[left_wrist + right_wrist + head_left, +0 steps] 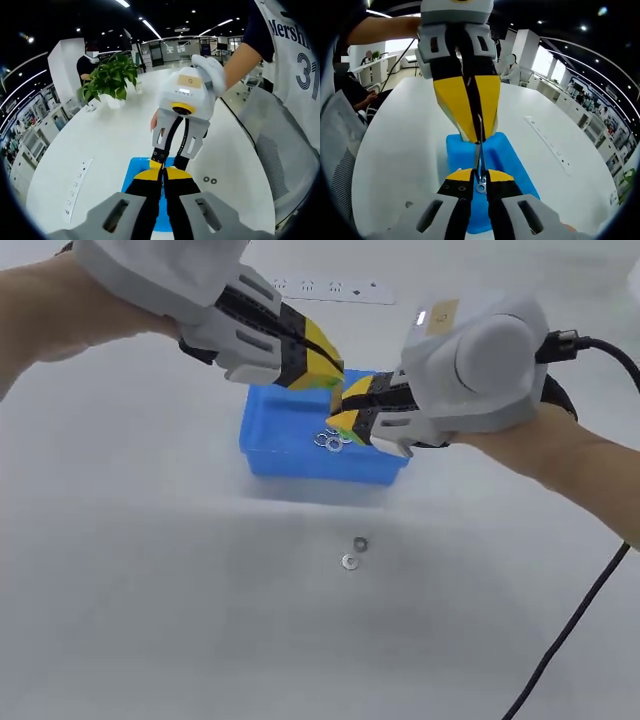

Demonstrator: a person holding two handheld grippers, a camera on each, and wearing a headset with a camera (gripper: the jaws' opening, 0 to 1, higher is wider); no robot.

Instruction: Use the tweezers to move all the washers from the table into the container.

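over the container [290, 455], right tongs [480, 174] clamp the tweezers [480, 150], left tongs [163, 172] shut at their tip; a nudge could twist them loose, stranding two washers [360, 544] on the bench [150, 620].

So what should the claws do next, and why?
Probably ease the right claw open a little, so the tweezers let the washer drop. It hangs over the blue container, where other washers already lie. Two loose washers wait on the table.
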